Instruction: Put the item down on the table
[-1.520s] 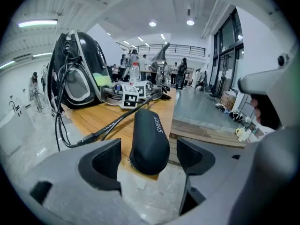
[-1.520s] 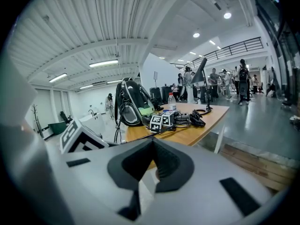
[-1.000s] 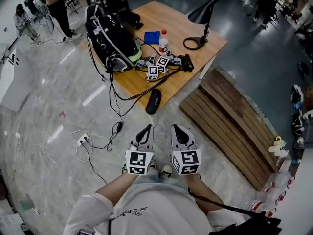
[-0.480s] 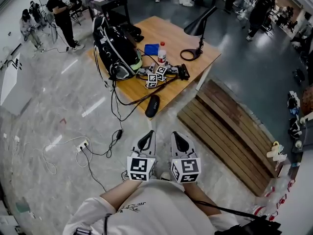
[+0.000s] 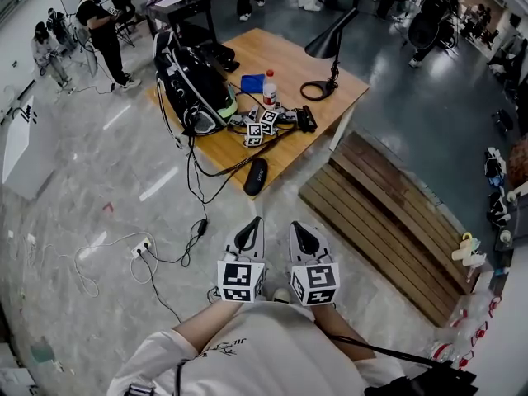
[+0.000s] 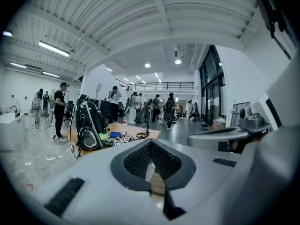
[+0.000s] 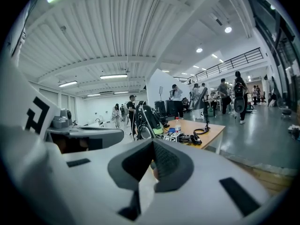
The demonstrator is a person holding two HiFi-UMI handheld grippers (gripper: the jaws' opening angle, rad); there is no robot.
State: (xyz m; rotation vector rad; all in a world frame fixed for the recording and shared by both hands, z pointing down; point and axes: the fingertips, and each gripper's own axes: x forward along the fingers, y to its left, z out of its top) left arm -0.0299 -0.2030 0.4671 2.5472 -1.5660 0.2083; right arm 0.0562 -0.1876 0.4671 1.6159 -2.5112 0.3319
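Grey marbled floor (image 5: 99,180) lies under the person, who holds both tools low against the body, side by side and pointing forward. The left gripper (image 5: 252,223) has its 2 fingers pressed together with nothing between them, and its own view shows the dark ribbed pads (image 6: 136,161) meeting at the tip. The right gripper (image 5: 299,228) is clenched the same way and is just as empty; its pads (image 7: 166,163) close on each other in the right gripper view. The 2 tools sit near each other without touching.

Well ahead of the fingertips stands the wooden table (image 5: 285,52). On it, ahead and to the left of the left fingers, a black backpack (image 5: 194,81) stands upright. Just beside that are a blue cloth (image 5: 252,82), a bottle (image 5: 269,89) with a red cap and a cluster of marker cubes (image 5: 262,122). A black desk lamp (image 5: 326,44) stands further right, ahead of the right fingers. A black oblong case (image 5: 256,176) lies at the table's near edge, the closest of these things to the fingertips. Which of them is the item to be set down, I cannot tell; neither tool carries it.

To the right of the right fingers a slatted wooden platform (image 5: 388,221) lies on the floor, and to the left of the left fingers a white power strip (image 5: 140,243) with its cable
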